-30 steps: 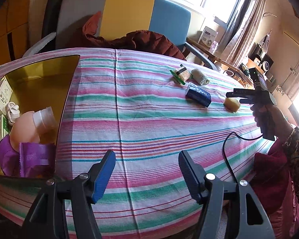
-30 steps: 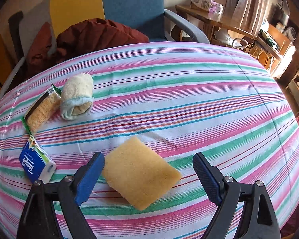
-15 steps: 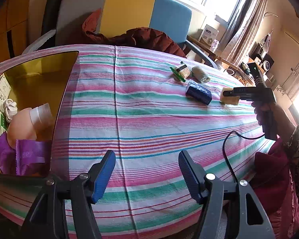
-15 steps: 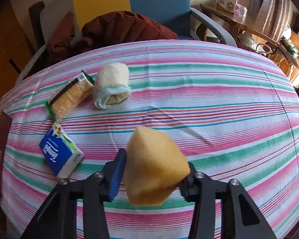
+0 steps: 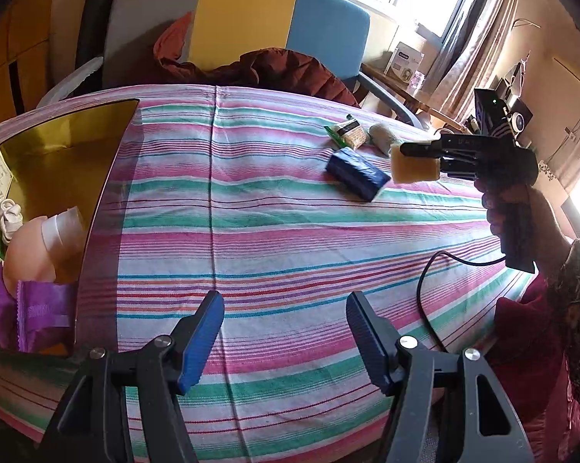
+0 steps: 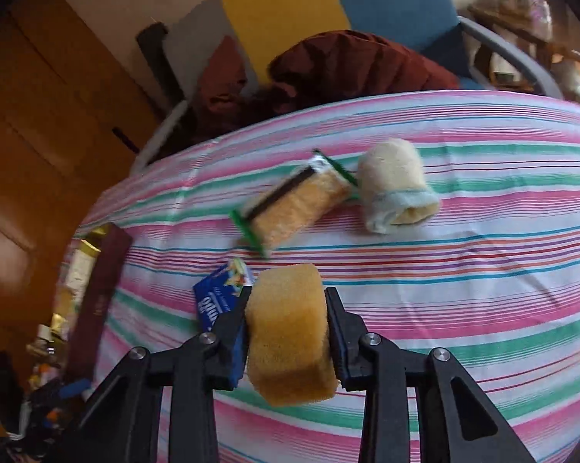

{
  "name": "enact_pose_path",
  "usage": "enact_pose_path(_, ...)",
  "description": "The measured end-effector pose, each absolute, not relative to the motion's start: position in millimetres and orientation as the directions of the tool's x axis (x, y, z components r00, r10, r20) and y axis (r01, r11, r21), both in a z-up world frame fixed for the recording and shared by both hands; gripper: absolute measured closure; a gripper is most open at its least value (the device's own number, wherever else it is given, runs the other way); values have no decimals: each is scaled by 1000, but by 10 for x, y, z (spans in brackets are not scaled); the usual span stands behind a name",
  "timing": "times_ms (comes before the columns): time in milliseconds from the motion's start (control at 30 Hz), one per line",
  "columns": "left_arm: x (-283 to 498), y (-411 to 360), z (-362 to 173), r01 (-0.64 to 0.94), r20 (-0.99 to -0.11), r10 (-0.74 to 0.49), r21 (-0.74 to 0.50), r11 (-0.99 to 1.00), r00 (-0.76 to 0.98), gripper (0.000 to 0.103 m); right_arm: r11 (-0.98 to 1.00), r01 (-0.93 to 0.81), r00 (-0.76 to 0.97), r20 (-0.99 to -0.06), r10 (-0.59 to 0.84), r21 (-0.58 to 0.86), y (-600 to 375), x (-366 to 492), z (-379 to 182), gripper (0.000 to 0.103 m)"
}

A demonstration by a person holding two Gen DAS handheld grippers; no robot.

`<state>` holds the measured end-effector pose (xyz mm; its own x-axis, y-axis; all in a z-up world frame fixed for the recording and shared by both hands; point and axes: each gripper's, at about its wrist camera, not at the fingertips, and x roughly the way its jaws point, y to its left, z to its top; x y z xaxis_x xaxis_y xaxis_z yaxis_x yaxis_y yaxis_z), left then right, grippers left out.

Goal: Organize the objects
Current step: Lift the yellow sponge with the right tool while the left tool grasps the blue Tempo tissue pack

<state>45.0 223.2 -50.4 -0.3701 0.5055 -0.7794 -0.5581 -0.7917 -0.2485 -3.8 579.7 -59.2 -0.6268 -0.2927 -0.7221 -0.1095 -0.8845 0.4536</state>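
My right gripper (image 6: 288,308) is shut on a yellow sponge (image 6: 290,335) and holds it above the striped tablecloth; it shows in the left wrist view too (image 5: 415,164). A blue tissue pack (image 6: 216,293) lies just left of and under the sponge, also in the left wrist view (image 5: 357,171). A cracker packet (image 6: 293,206) and a rolled cream cloth (image 6: 396,193) lie beyond. My left gripper (image 5: 284,335) is open and empty over the near table edge. The gold-lined box (image 5: 66,146) at the left holds several items.
A chair with a dark red jacket (image 5: 274,73) stands behind the table. A black cable (image 5: 436,266) hangs from the right gripper handle over the cloth. The person's arm (image 5: 560,270) is at the right edge.
My right gripper closed on the sponge, lifted it off the cloth and swung left toward the box. The left gripper stayed open and barely moved.
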Motion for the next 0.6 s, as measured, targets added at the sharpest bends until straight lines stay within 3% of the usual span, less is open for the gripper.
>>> enact_pose_path(100,409,2332,-483,-562,-779,505,-245,-790,-372,36,-893,-107,-656,-706,-268,438,5774,8,-498,68)
enact_pose_path(367,69,2828,-512,-509,-792,491,-274,-816,-362,36,-877,-250,-572,-793,-209,411,5993,-41,-763,65)
enact_pose_path(400,39,2893,-512,-509,-791,496,-280,-814,-359,35,-876,-275,-551,-812,-194,396,6018,-40,-799,61)
enact_pose_path(433,17,2951,-511,-510,-791,499,-284,-812,-355,35,-880,-304,-532,-831,-162,366,6049,-33,-824,44)
enact_pose_path(500,-24,3059,-509,-510,-794,497,-285,-812,-349,35,-886,-375,-513,-857,-46,272,6132,18,-799,20)
enact_pose_path(600,-50,3153,-493,-512,-794,494,-277,-813,-355,35,-877,-425,-557,-828,60,223,6270,123,-635,13)
